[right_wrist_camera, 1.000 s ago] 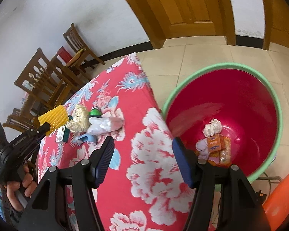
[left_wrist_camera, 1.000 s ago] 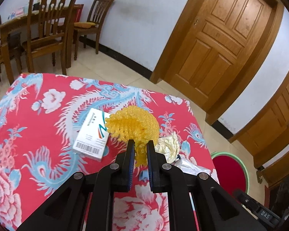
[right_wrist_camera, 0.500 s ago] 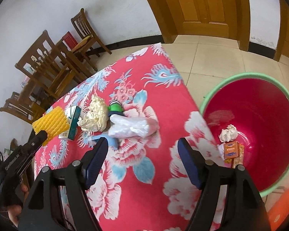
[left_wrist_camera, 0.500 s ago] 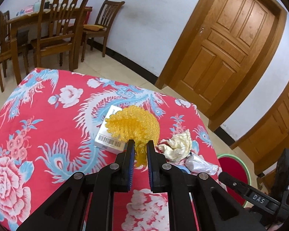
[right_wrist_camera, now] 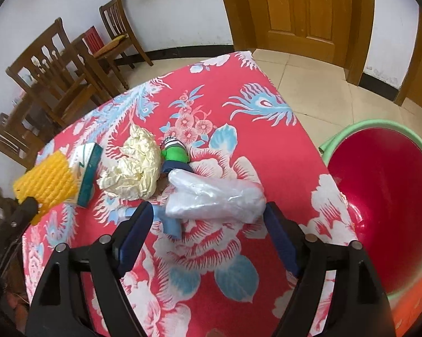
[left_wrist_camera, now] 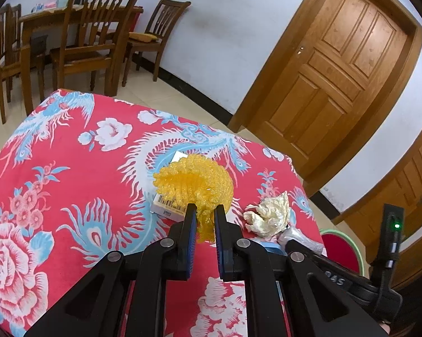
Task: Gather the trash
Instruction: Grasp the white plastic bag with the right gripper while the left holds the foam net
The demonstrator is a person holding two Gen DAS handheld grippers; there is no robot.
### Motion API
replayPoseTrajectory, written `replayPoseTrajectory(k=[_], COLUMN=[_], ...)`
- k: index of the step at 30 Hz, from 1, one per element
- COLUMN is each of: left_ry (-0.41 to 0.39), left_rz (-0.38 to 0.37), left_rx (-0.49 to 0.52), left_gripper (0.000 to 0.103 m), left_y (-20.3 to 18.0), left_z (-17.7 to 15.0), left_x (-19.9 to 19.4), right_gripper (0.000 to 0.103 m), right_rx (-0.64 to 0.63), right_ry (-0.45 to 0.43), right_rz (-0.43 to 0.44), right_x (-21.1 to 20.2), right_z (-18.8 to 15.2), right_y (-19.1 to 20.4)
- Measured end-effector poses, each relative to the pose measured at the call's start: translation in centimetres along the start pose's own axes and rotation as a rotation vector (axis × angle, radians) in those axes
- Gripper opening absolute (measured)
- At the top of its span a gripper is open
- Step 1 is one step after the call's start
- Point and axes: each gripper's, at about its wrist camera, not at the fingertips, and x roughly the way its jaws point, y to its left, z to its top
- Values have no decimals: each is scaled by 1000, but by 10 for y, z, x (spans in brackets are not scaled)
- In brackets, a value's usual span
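My left gripper (left_wrist_camera: 203,210) is shut on a yellow foam fruit net (left_wrist_camera: 195,181), held above the red floral tablecloth (left_wrist_camera: 70,174); the net also shows in the right wrist view (right_wrist_camera: 46,181). My right gripper (right_wrist_camera: 206,210) is open, its jaws on either side of a crumpled clear plastic bag (right_wrist_camera: 213,196) on the table. Near it lie a cream crumpled paper (right_wrist_camera: 133,164), a green toy figure (right_wrist_camera: 177,154), a white and teal box (right_wrist_camera: 86,172) and a light blue item (right_wrist_camera: 171,226). The red basin with green rim (right_wrist_camera: 385,196) stands on the floor at the right.
Wooden chairs (left_wrist_camera: 98,36) and a wooden table stand beyond the far edge. A wooden door (left_wrist_camera: 337,70) is at the back right. The table's right edge drops to tiled floor (right_wrist_camera: 309,84) next to the basin. An orange object (right_wrist_camera: 416,303) lies at the lower right.
My right gripper has swung left from over the basin to the table and now straddles the plastic bag. My left gripper has lifted the yellow net higher and drawn back.
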Motion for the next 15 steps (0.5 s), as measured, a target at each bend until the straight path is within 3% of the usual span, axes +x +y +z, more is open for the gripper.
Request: replayPoseTrajectory(k=[15], left_ry=[-6], left_rz=[-26], left_rx=[17], left_gripper=[12], left_y=[-7], left_z=[-3], left_x=[-10], right_gripper=[71], right_rx=[-28], right_ry=[-48], right_rz=[0], right_x=[-5], right_z=[-4], right_y=[-4])
